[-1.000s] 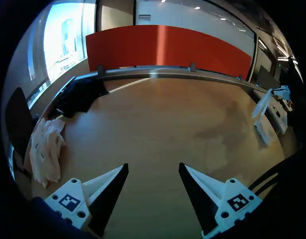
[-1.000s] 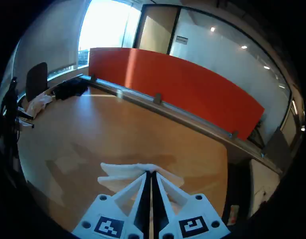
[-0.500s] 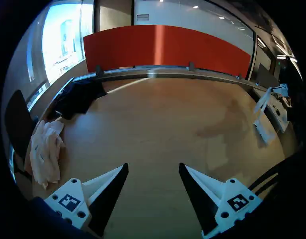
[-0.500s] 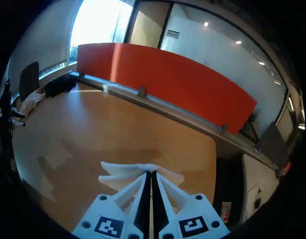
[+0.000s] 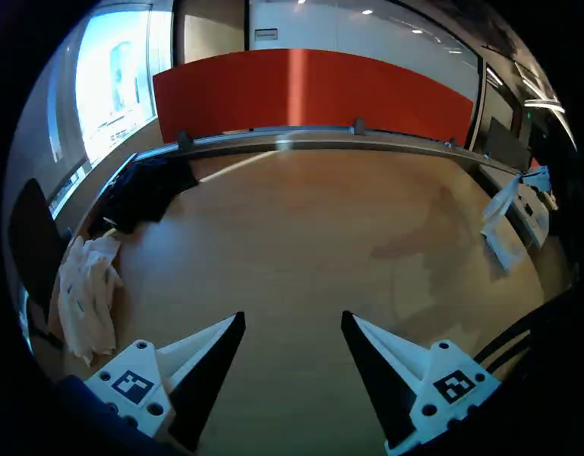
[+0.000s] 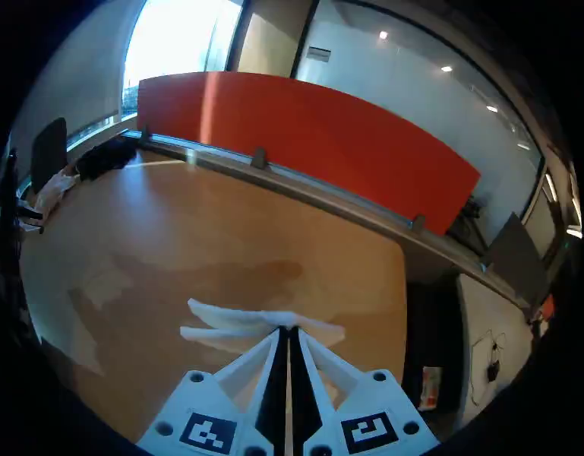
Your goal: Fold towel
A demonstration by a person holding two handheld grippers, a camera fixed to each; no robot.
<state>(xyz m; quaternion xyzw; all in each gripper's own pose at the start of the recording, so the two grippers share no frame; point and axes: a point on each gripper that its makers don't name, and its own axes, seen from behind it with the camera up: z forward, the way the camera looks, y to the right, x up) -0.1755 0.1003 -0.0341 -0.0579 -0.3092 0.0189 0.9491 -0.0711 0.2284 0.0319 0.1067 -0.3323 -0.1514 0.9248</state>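
Right gripper (image 6: 289, 330) with jaws clenched on white cloth towel (image 6: 242, 323), over light wooden bench (image 6: 178, 228); left gripper (image 5: 292, 312) with jaws released, spread apart.

White towel (image 6: 246, 325), honey-toned wooden surface (image 6: 216, 228), orange-red partition (image 6: 314, 137), black cloth (image 5: 143, 190); the right tongs (image 6: 289, 331) are white with black inner faces and black-and-white square markers.

Both views above table (image 5: 292, 228), facing red divider (image 5: 314, 87)
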